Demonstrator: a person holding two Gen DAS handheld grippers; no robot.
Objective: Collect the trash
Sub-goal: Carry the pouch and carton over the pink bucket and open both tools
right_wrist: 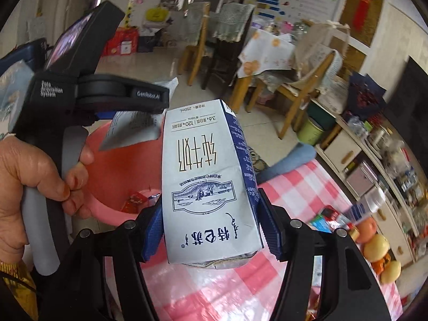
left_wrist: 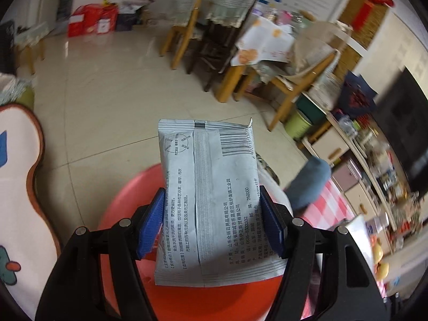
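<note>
A flat grey foil sachet with a barcode is clamped between the blue pads of the left gripper, above the round pink plastic basin. A white-and-blue crumpled milk carton is pinched by the right gripper; the basin lies at nine o'clock of it, on the pink checked tablecloth.

Both wrist views forward, sharing pink basin.

- The silver packet hides most of the pink bowl.
- The milk carton covers part of the trash in the bowl.
- The shelf things are too blurry to tell.
- The fruit is cut off by the edge.
</note>
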